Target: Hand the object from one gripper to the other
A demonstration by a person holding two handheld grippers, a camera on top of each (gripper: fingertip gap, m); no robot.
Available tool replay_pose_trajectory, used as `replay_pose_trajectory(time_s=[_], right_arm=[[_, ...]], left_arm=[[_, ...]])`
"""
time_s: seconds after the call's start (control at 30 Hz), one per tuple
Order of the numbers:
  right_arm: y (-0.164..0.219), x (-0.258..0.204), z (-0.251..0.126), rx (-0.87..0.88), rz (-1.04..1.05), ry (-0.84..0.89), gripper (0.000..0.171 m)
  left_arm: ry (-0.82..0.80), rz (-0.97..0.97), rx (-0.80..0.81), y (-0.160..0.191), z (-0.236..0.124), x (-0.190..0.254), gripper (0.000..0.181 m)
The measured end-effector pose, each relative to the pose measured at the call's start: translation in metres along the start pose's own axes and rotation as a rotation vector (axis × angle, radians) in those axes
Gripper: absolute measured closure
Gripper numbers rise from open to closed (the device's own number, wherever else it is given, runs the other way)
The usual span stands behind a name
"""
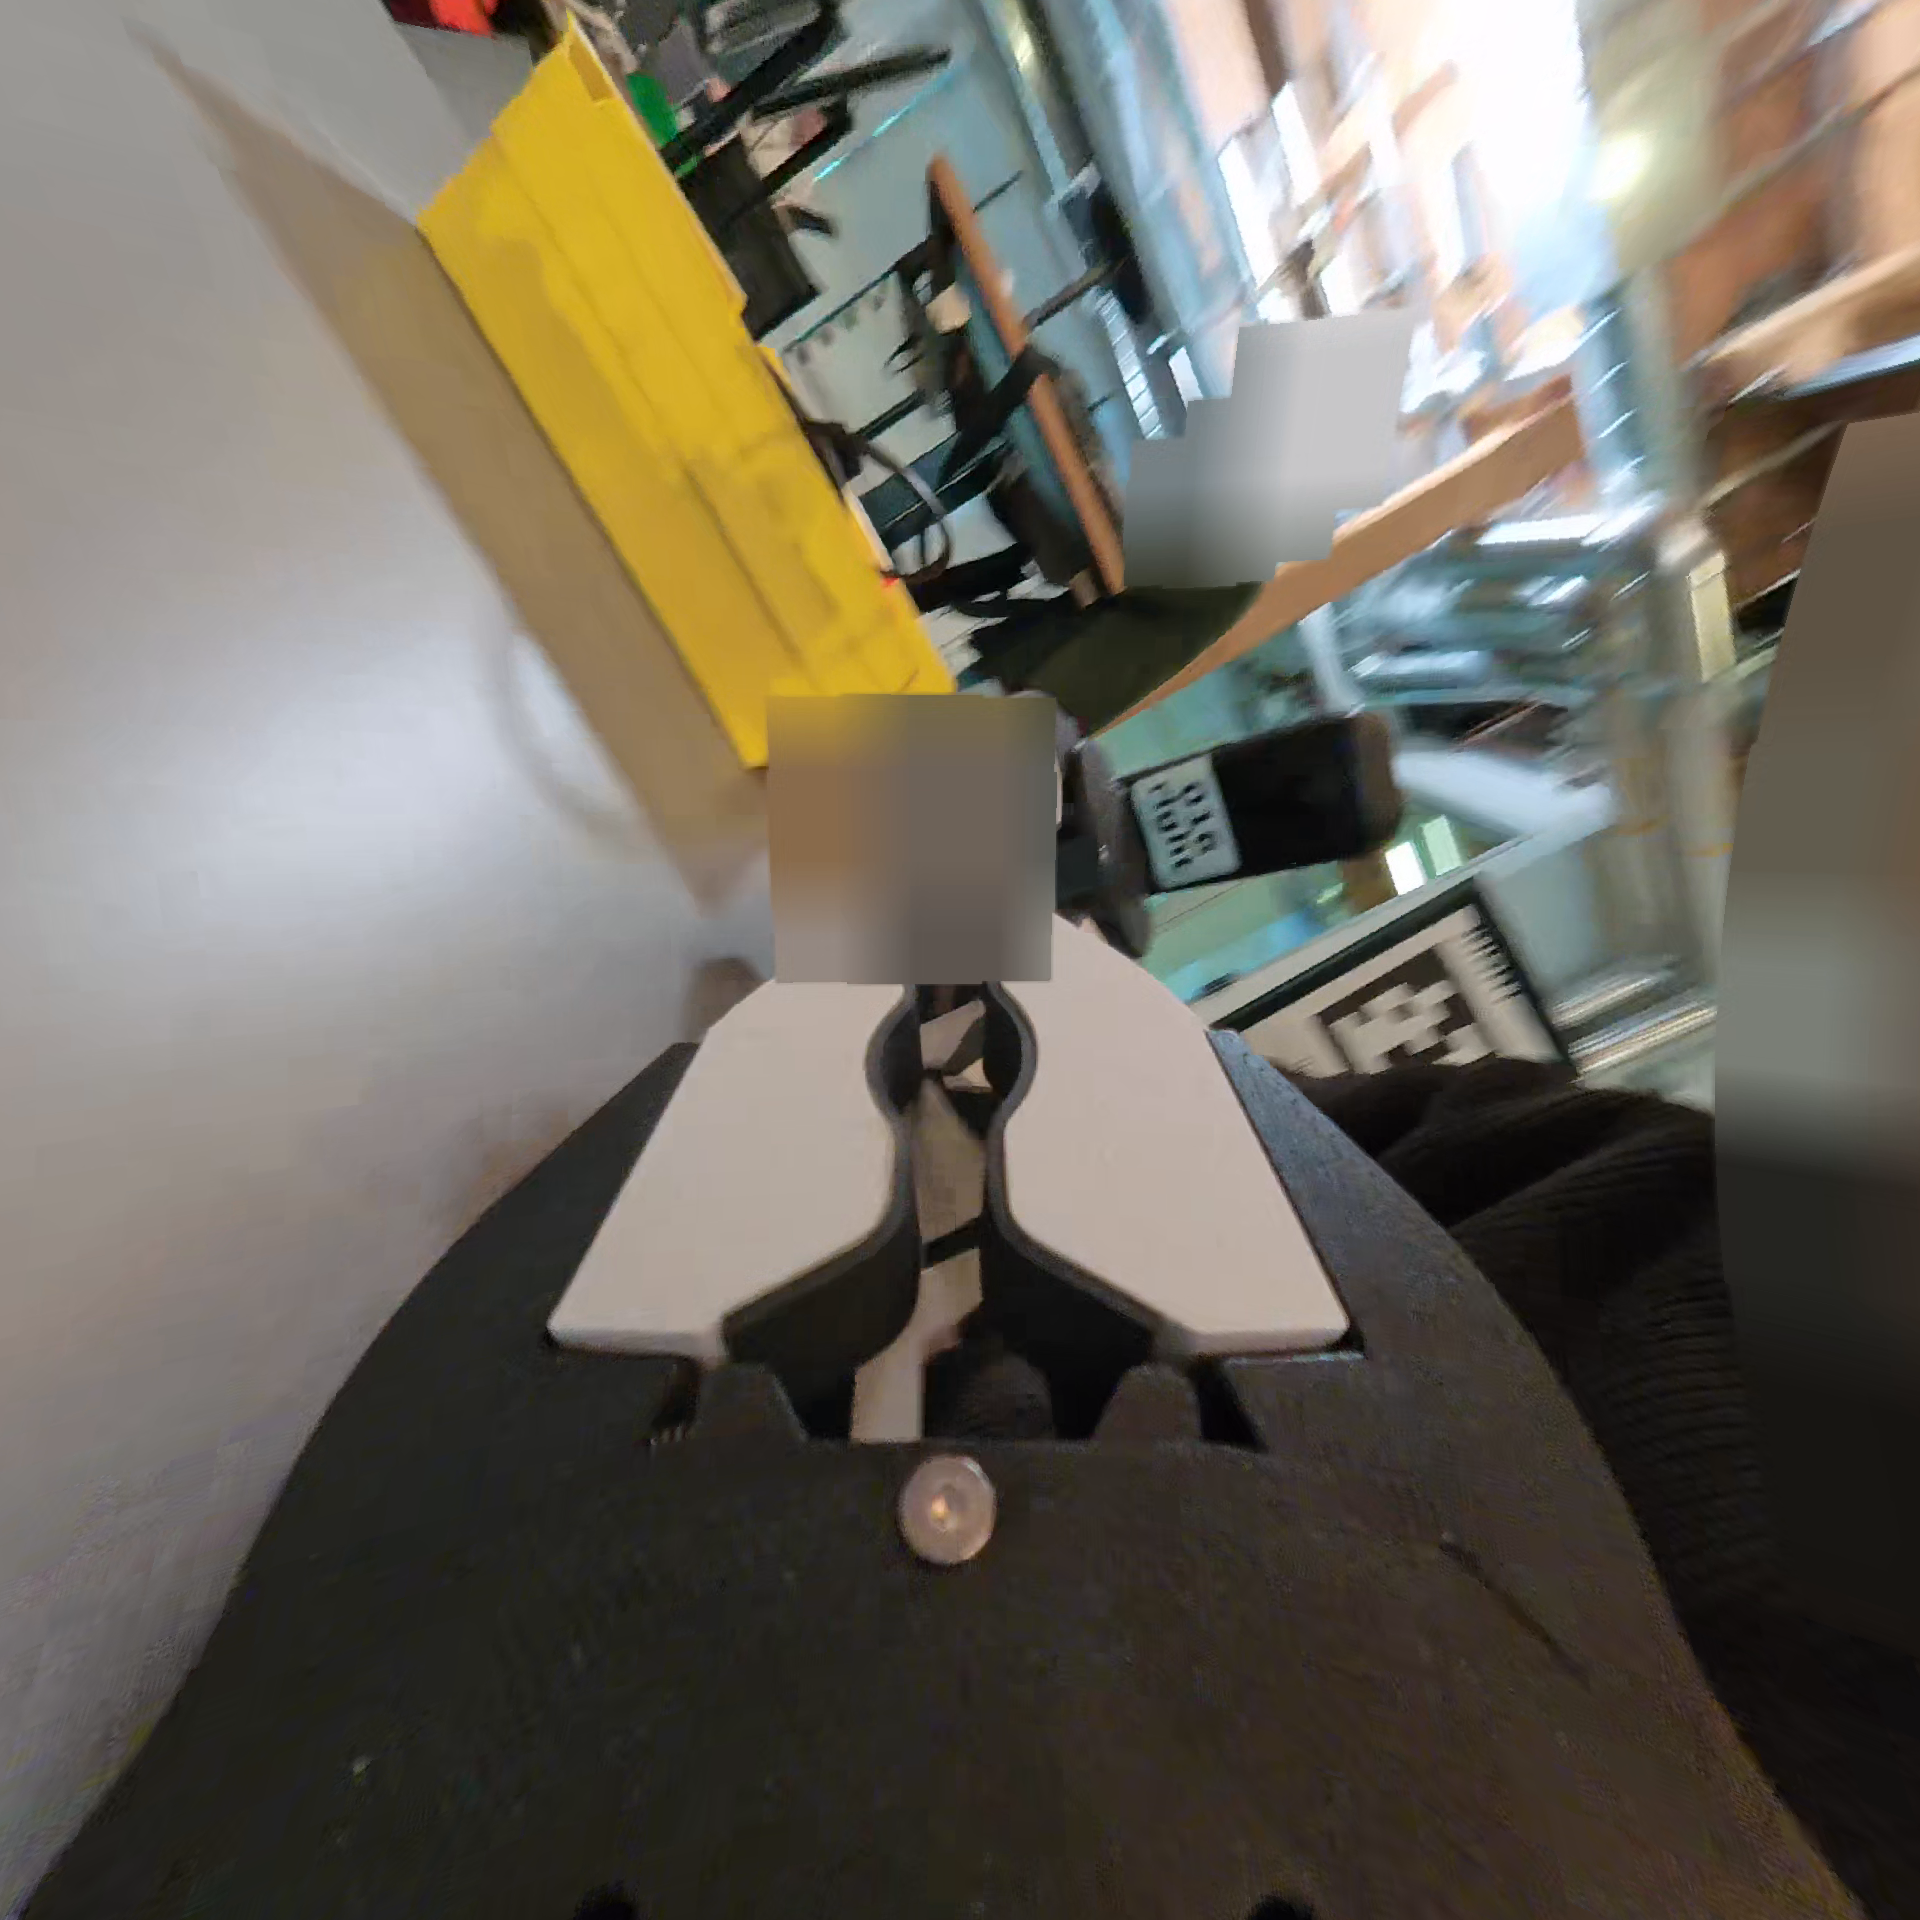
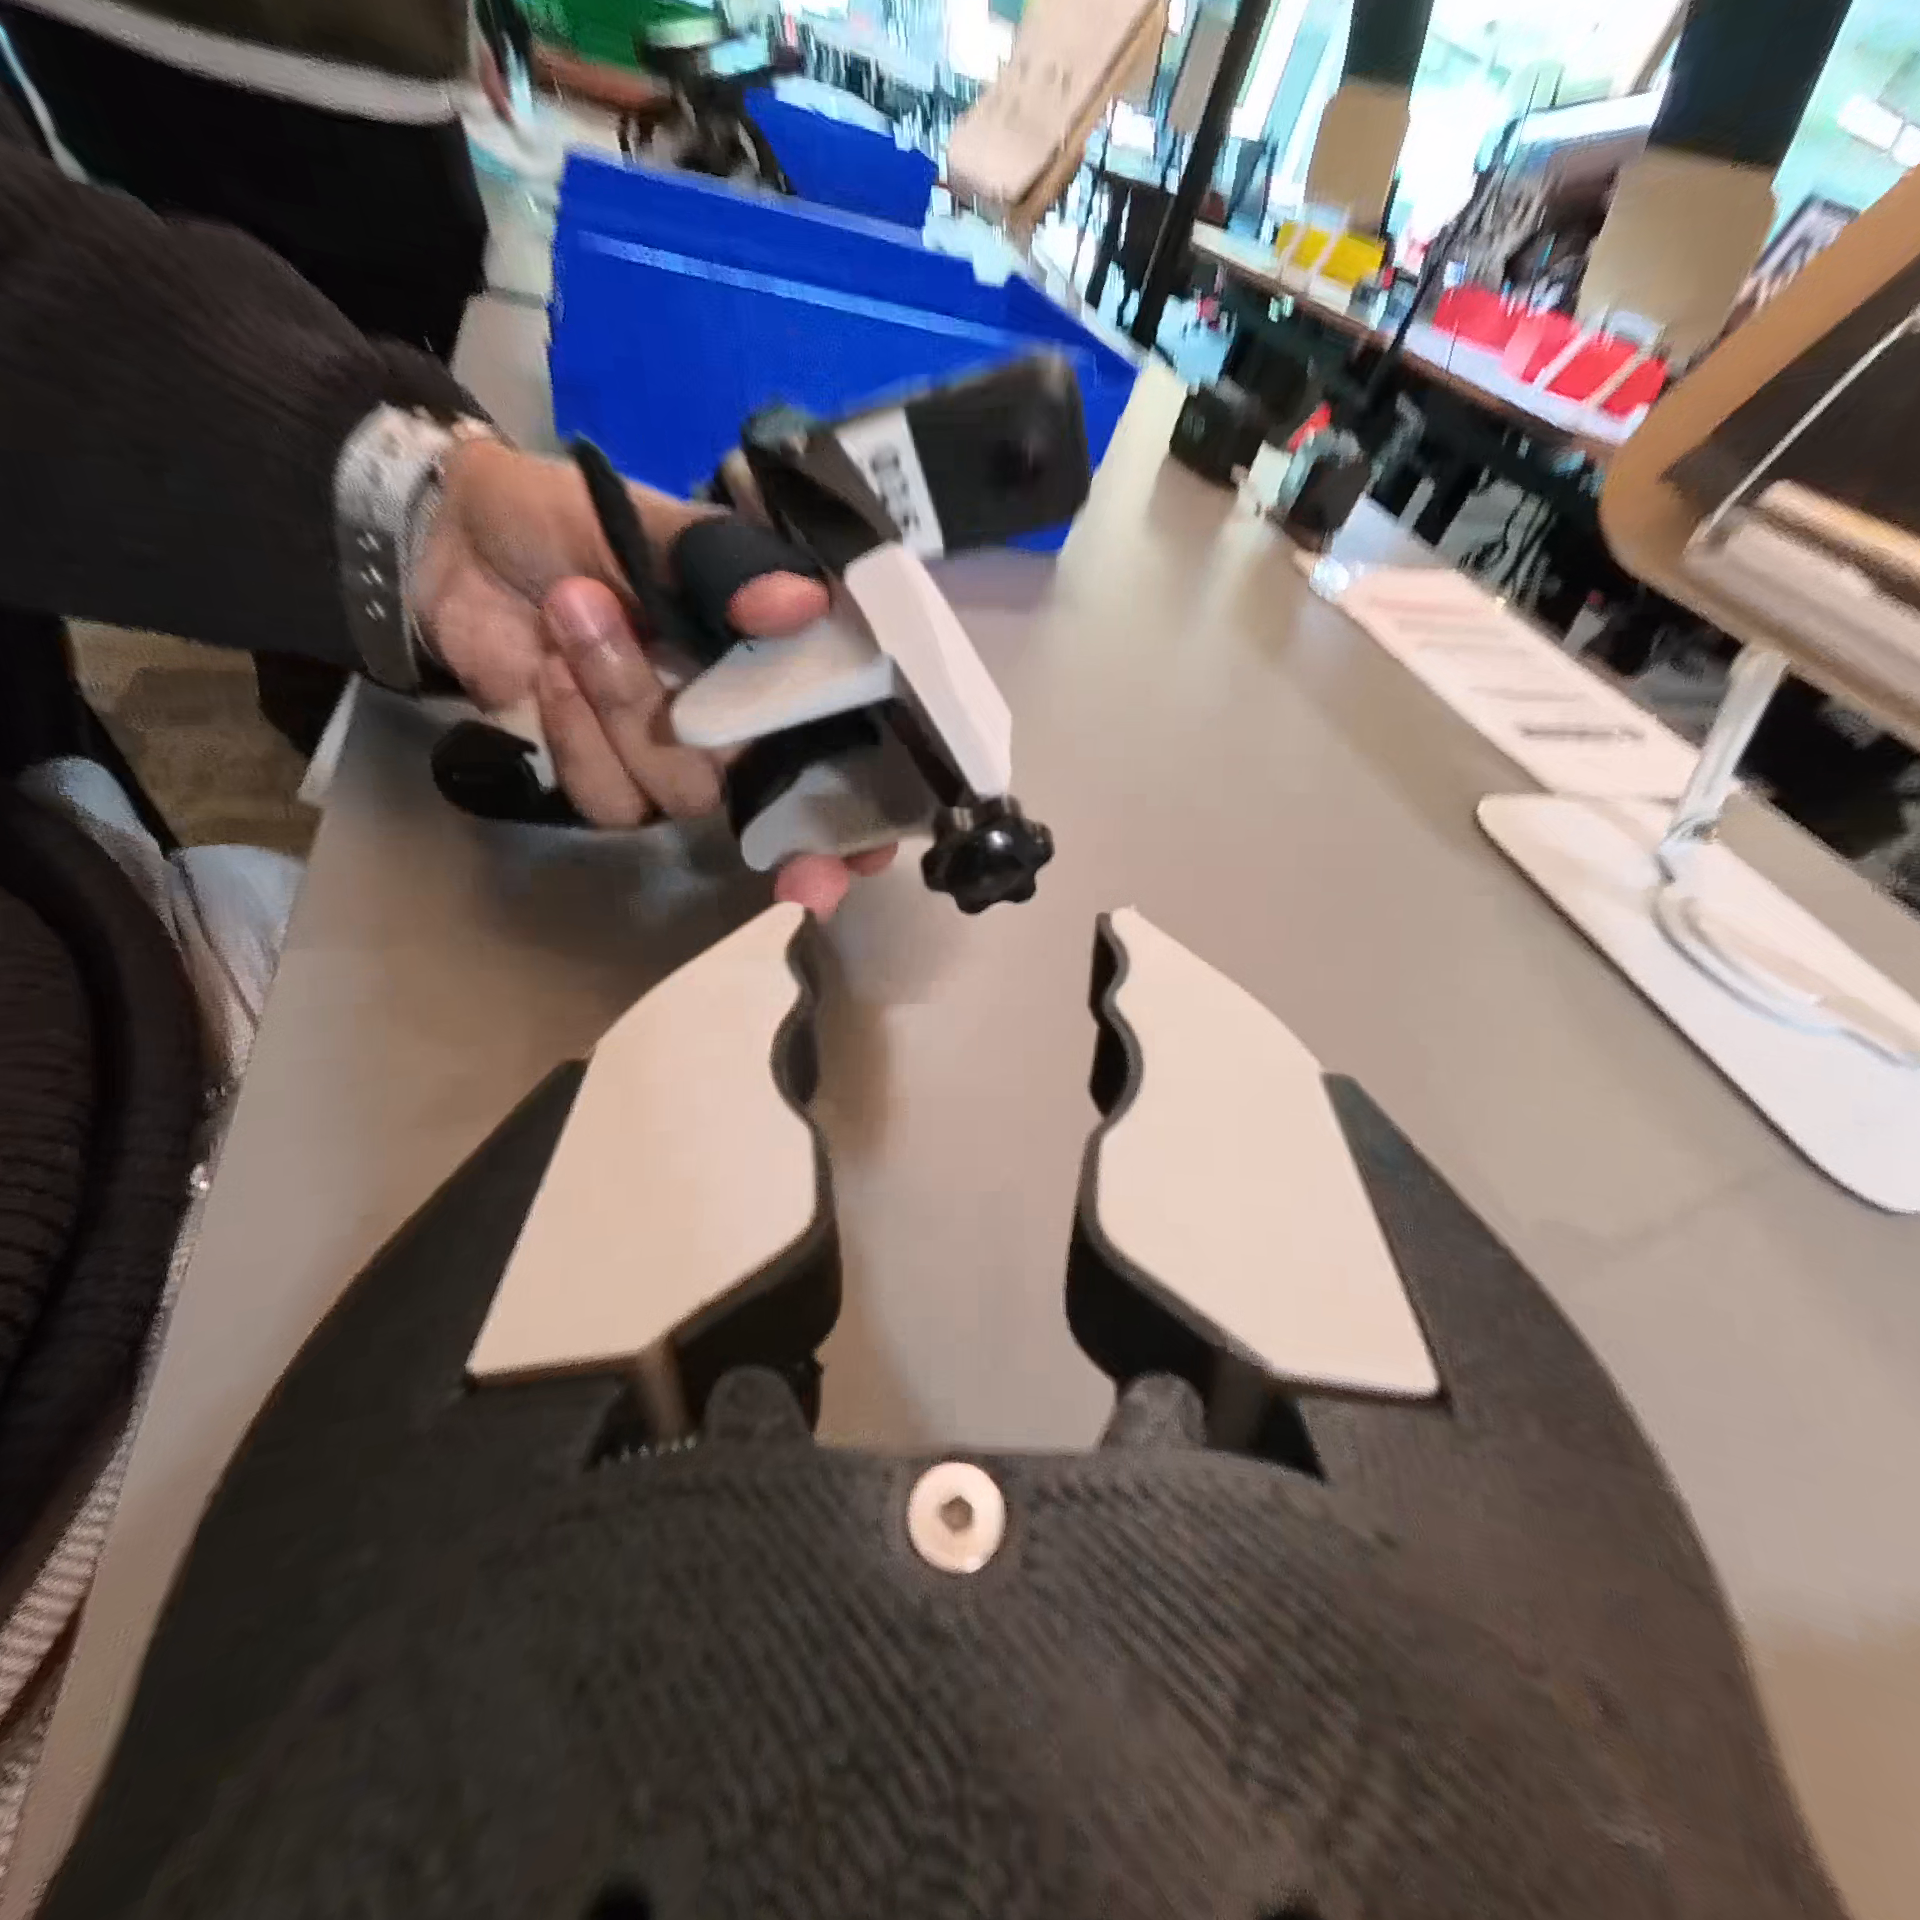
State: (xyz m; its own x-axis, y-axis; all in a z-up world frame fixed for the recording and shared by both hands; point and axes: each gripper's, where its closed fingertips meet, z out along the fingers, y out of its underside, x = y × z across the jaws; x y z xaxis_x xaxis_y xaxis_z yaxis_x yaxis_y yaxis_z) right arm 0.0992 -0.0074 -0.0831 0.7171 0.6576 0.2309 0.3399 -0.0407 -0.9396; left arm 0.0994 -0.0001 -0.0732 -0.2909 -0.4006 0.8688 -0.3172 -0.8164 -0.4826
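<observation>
My left gripper [image 1: 940, 1000] is shut on a thin white and black object [image 1: 940, 1195] that runs back between its fingers; a blurred patch hides the fingertips. In the right wrist view a hand holds the left gripper [image 2: 831, 753] at upper left, tilted. The object there is a flat white piece [image 2: 940, 665] with a black star knob [image 2: 987, 852] at its lower end. My right gripper [image 2: 951, 920] is open and empty over the grey table [image 2: 1247, 831], its fingertips just below the knob and apart from it. Its black camera block [image 1: 1288, 800] shows in the left wrist view.
A blue bin [image 2: 779, 312] stands at the table's far left behind the left gripper. A white monitor stand base [image 2: 1714, 987] and a sheet of paper [image 2: 1507, 665] lie at the right. A yellow bin [image 1: 644, 416] shows in the left wrist view. A dark sleeve [image 2: 156, 416] fills the left. Both grippers' tips are close together, under 4 cm apart.
</observation>
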Motion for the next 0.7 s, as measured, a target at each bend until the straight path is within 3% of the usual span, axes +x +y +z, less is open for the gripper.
replay_pose_trajectory(time_s=[0.1,0.57,0.7], right_arm=[[-0.014,-0.003,-0.005,0.088,-0.009,-0.011,0.128],[-0.020,-0.005,-0.006,0.140,0.057,-0.030,0.137],[-0.023,-0.006,-0.007,0.158,0.052,-0.034,0.147]], left_arm=[[0.079,-0.103,0.037,-0.003,-0.001,0.004,0.176],[0.163,-0.153,-0.001,0.007,0.007,0.017,0.176],[0.166,-0.159,-0.007,0.009,0.008,0.016,0.175]])
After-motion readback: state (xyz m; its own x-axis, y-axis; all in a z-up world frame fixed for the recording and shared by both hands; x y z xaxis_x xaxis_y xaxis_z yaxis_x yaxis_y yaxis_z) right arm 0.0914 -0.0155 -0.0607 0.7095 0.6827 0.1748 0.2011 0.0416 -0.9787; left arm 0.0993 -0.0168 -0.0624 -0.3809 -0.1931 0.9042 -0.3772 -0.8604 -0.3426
